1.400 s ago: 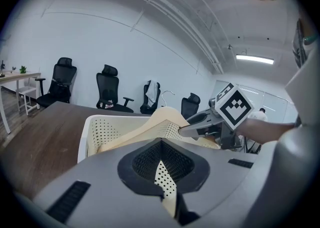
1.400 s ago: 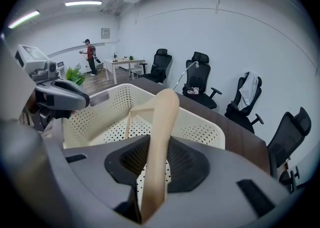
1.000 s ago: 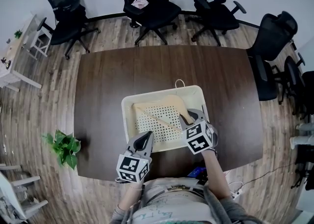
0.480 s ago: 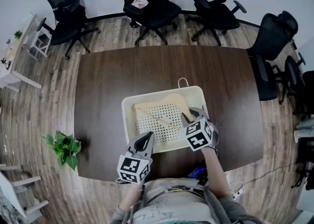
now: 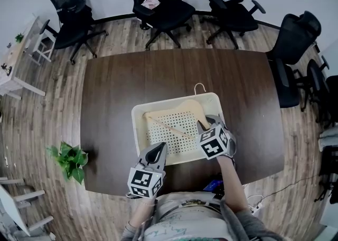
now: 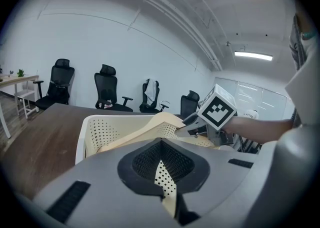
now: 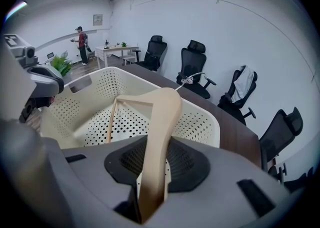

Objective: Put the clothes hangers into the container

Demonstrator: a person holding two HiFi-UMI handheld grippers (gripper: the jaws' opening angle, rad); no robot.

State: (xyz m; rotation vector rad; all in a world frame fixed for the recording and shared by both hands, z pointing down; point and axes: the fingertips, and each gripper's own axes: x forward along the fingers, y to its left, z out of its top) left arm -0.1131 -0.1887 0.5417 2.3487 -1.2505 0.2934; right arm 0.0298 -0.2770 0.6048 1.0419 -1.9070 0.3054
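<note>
Now | dark table (image 5: 116, 102), office chairs (image 5: 163, 7) around | right hand-held gripper (image 5: 205, 126) clamps hanger (image 5: 185, 112) | left hand-held gripper (image 5: 156, 150) pinches basket (image 5: 174, 99)

Head camera stares steeply down over the table (image 5: 116, 92); both handheld cameras peer close across the same basket (image 5: 138, 129).

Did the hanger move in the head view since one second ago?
Yes: the hanger slid slightly right; its hook now sits nearer the far right corner of the basket.
</note>
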